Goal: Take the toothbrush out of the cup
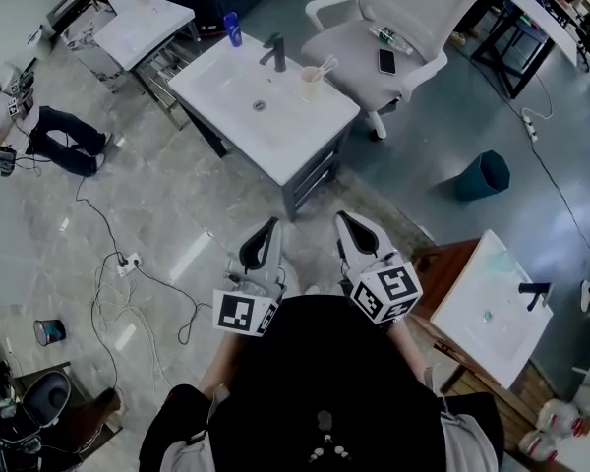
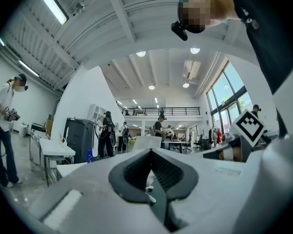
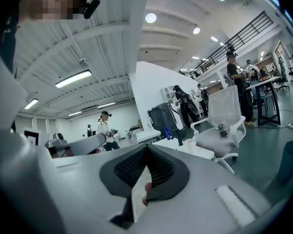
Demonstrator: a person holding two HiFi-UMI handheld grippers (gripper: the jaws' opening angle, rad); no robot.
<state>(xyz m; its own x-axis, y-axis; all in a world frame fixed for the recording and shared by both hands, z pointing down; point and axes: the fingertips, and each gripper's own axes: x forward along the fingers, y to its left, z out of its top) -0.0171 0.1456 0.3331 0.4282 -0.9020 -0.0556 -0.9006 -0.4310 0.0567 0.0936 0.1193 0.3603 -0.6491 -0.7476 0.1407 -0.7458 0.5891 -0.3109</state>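
While both grippers are held close to the person's body, well apart from the work, the task stands at the approach step: nothing is grasped yet. The left gripper (image 1: 265, 232) is seen with jaws drawn together and nothing between them, and the right gripper (image 1: 346, 226) is likewise closed and empty. The toothbrush (image 1: 326, 66) is found standing tilted in the cup (image 1: 309, 84), which rests on the white washbasin (image 1: 238, 116) just beside the dark faucet (image 1: 276, 53), at the corner nearest the office chair (image 1: 413, 8). For the next move, it is judged that one gripper must be carried forward to the basin, its jaws opened, and closed on the exposed end of the brush above the rim; the cup may need steadying.
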